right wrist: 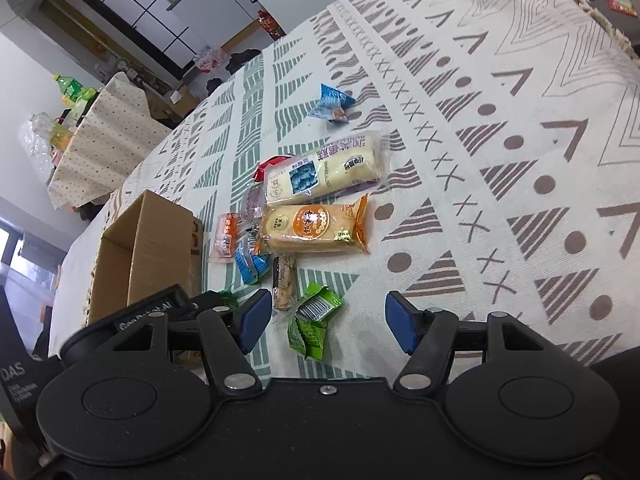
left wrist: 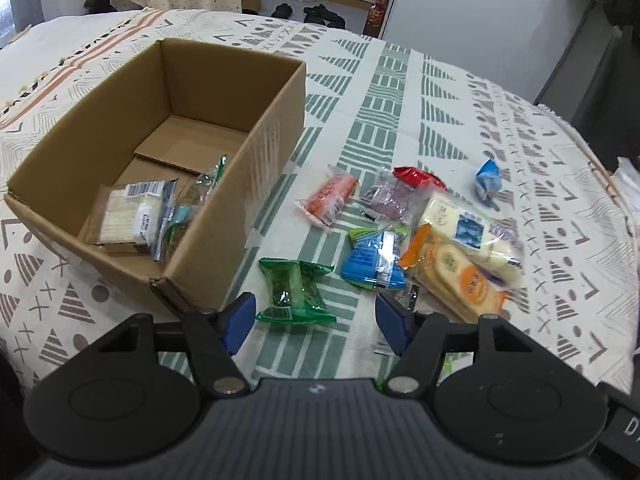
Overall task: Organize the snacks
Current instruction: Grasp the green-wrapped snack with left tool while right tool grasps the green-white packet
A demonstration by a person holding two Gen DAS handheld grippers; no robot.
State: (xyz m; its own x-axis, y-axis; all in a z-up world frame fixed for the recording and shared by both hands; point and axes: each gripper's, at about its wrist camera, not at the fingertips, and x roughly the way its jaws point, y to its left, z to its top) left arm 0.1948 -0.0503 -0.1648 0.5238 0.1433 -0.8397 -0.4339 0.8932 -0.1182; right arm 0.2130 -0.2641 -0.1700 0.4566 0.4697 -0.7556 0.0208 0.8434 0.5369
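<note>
An open cardboard box (left wrist: 276,120) stands on the patterned tablecloth and holds a white packet (left wrist: 132,212) and a clear green-edged one (left wrist: 200,188). To its right lies a loose pile of snacks: a blue packet (left wrist: 372,260), an orange cracker pack (left wrist: 452,268) and a white cake pack (left wrist: 468,224). My left gripper (left wrist: 316,320) is open, and a green packet (left wrist: 296,292) lies just ahead between its blue pads, untouched. My right gripper (right wrist: 326,322) is open over a crumpled green packet (right wrist: 314,316), with clear gaps on both sides. A brown bar (right wrist: 284,284) lies beside it.
A small blue packet (right wrist: 332,104) lies apart on the far side of the pile. The box (right wrist: 152,240) is left of the right gripper. The table's edge (left wrist: 616,200) curves at the right. Shoes (left wrist: 320,14) lie on the floor beyond, and bottles (right wrist: 72,92) stand on a covered side table.
</note>
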